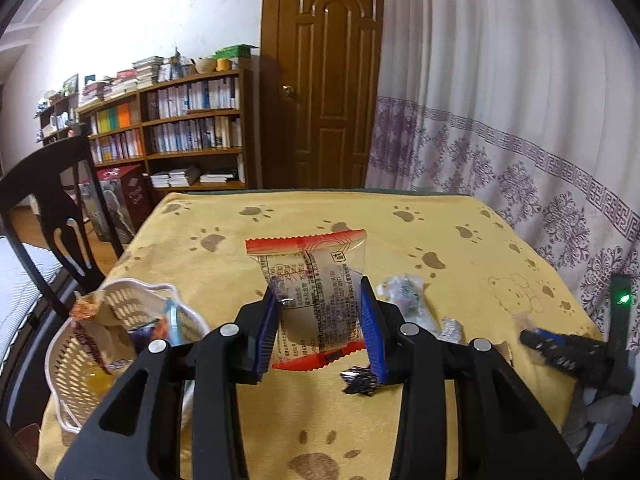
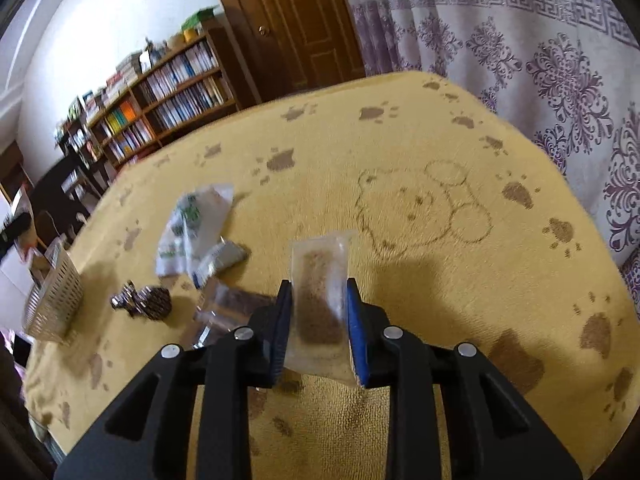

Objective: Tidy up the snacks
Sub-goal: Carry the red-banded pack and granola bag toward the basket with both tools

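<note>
Left gripper (image 1: 320,320) clamped on a red-edged clear snack packet (image 1: 316,292), blue pads pressing both sides, packet upright and lifted off the worktop (image 1: 460,240). Right gripper (image 2: 318,320) clenched on a clear sachet with brown filling (image 2: 320,300), also held above the yellow paw-print cloth.

Just past the left gripper, right side: small dark foil-wrapped sweet (image 1: 360,380) on the cloth, then a silver wrapper (image 1: 452,330), then a clear white-green packet (image 1: 404,292). Right gripper itself shows at the far right edge of the left view, green LED lit.

White perforated basket (image 1: 72,368) sits at the worktop's left edge, beside the left gripper. Inside: an orange-topped packet leaning on the rim (image 1: 86,316), a blue-orange wrapper (image 1: 168,320), something yellow at the bottom; can't identify the rest.

In the right view: another clear sachet with dark filling (image 2: 228,308) lies touching the gripper's left finger; dark foil sweet and the basket further left.

Beyond the worktop: black chair (image 1: 48,200) left, bookshelf (image 1: 192,120), wooden door (image 1: 332,80), patterned curtain (image 1: 520,120) right.
</note>
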The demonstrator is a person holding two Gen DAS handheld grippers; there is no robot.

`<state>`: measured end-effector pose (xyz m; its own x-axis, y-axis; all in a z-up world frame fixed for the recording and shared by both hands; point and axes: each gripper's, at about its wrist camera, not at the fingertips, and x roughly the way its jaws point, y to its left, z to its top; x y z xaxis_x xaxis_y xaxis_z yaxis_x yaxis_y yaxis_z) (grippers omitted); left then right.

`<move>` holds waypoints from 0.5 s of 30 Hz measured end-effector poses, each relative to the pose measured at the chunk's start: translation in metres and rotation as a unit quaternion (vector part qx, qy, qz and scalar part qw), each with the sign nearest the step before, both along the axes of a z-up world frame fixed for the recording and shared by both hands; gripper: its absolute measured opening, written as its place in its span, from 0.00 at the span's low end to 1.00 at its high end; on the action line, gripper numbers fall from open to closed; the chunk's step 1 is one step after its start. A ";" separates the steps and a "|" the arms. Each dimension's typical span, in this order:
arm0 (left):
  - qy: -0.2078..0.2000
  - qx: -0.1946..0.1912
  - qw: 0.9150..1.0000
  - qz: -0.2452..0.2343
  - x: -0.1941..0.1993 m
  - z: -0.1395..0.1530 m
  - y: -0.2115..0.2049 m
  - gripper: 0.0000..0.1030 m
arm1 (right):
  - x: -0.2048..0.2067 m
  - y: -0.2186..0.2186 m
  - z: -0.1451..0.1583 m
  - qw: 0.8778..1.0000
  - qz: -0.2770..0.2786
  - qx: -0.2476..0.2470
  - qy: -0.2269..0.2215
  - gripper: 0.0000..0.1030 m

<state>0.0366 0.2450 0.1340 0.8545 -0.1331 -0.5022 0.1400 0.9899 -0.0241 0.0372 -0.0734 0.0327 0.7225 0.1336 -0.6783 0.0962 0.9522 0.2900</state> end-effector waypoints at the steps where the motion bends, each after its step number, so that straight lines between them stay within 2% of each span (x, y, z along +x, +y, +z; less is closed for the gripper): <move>1: -0.002 0.000 1.000 0.004 -0.002 0.001 0.003 0.38 | -0.002 -0.003 0.004 1.000 -0.003 0.008 -0.007 0.25; 8: -0.022 -0.002 0.999 0.045 -0.020 0.015 0.042 0.38 | -0.012 -0.009 0.024 0.999 -0.011 0.024 -0.038 0.26; 15: -0.040 0.004 0.994 0.101 -0.043 0.026 0.094 0.38 | -0.016 -0.001 0.033 0.998 0.001 0.023 -0.052 0.25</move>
